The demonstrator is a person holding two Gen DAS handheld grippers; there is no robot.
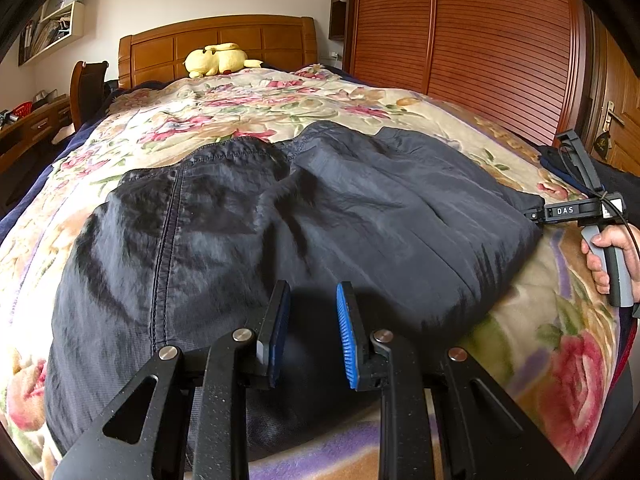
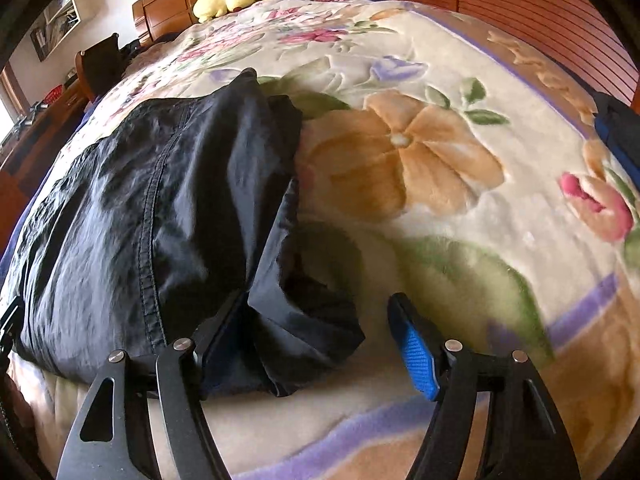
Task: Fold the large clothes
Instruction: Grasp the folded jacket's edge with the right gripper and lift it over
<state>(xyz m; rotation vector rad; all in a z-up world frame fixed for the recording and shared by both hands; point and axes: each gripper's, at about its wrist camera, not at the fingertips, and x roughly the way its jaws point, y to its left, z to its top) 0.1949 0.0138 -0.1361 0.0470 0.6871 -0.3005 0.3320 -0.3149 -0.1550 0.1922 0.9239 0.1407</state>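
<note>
Garment: a large dark navy piece of clothing [image 1: 248, 216] of thin, crinkled fabric lies spread on the bed, a stitched seam running down it; in the left wrist view it fills the middle, stretching from 9 o'clock to 3 o'clock
Garment edge: in the right wrist view the cloth [image 2: 160, 208] takes up the left half, and a folded, loose corner hangs at about 6 o'clock
Right gripper: [image 2: 316, 340] its jaws stand wide apart; the loose corner lies between them against the left finger, the blue pad [image 2: 416, 356] of the right finger is clear of the cloth over bare blanket; the pads do not press on anything
Left gripper: [image 1: 314, 332] at 6 o'clock in its own view, above the near part of the garment; jaws part open with a narrow gap, nothing between the blue pads
Hand: a hand [image 1: 608, 256] at 3 o'clock in the left wrist view holds the other gripper's handle by the garment's right corner
Blanket: a cream floral blanket [image 2: 440, 160] covers the bed under the garment
Plush toy: a yellow plush toy [image 1: 218, 60] at 12 o'clock, against the wooden headboard [image 1: 224, 40]
Wardrobe: slatted wooden doors [image 1: 480, 48] at 1 to 2 o'clock
</note>
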